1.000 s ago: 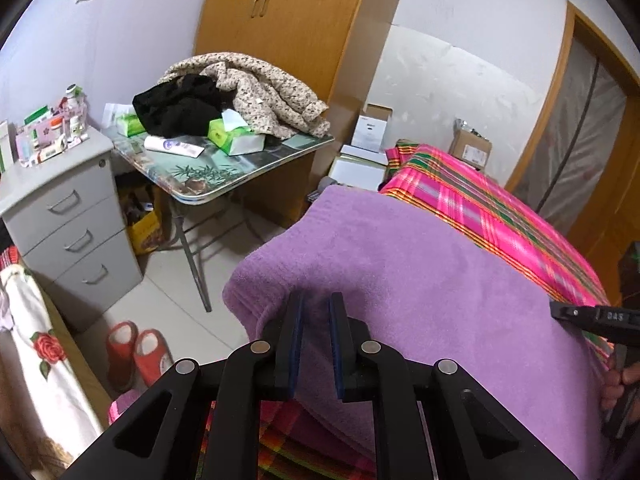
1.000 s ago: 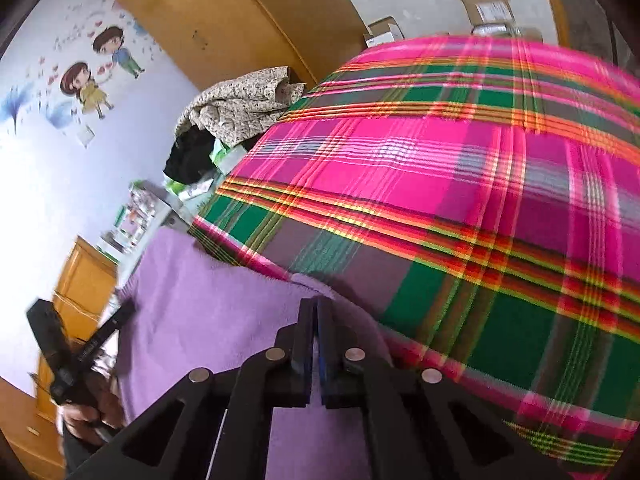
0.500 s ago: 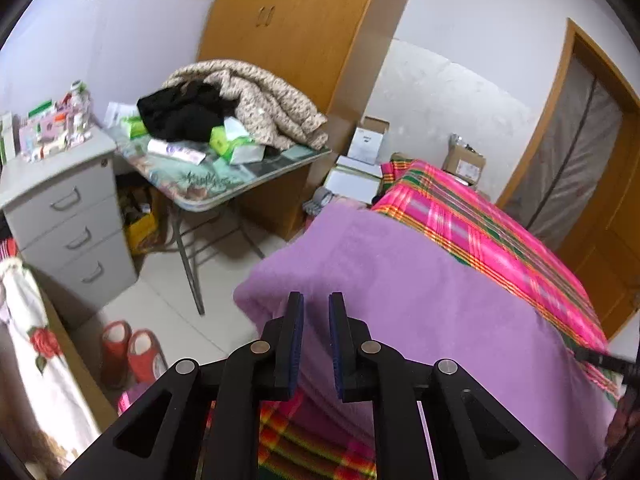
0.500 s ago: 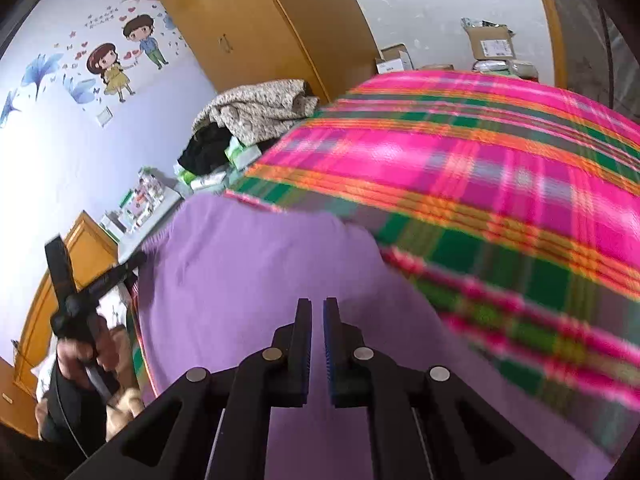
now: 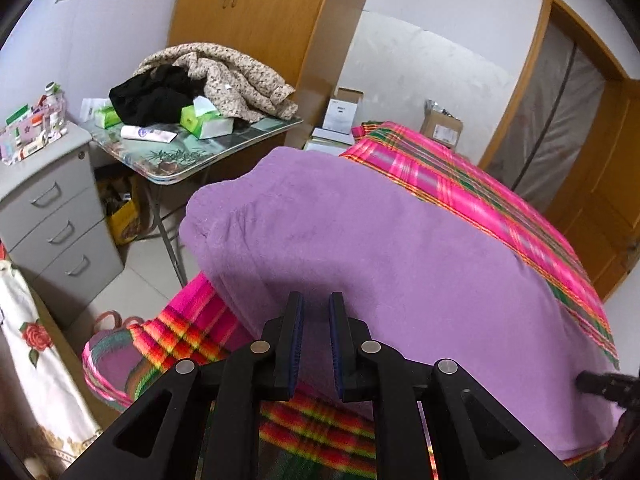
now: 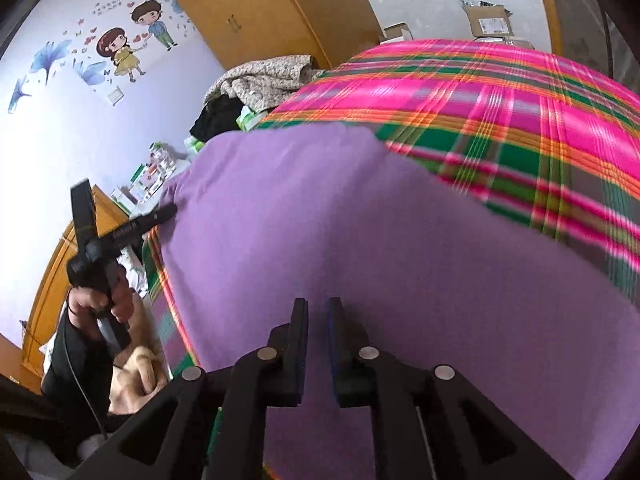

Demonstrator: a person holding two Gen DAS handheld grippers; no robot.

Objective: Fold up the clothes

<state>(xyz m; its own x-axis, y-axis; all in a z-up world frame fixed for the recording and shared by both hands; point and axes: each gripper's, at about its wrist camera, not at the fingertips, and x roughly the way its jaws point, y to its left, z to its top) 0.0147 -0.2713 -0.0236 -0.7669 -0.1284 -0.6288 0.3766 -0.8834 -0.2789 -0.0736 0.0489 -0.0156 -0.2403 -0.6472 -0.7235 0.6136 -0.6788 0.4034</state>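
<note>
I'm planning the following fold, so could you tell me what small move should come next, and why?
Probably bring both grippers down onto the near edge of the purple garment. It lies flat on the plaid bedspread; the left gripper shows a gap with nothing held, and the right gripper is opening, empty.

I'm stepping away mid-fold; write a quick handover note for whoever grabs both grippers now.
Left gripper: jaws slightly apart, nothing pinched, over the near edge of the purple garment.
Right gripper: jaws opening, nothing between them, above the same garment.
Purple garment: lies spread flat on the plaid bedspread, its left side draping over the bed's edge.
Done: garment laid out, looks folded over once.
Left: probably smooth it, regrasp an edge and make the next fold. More clothes are heaped on the side table.
</note>
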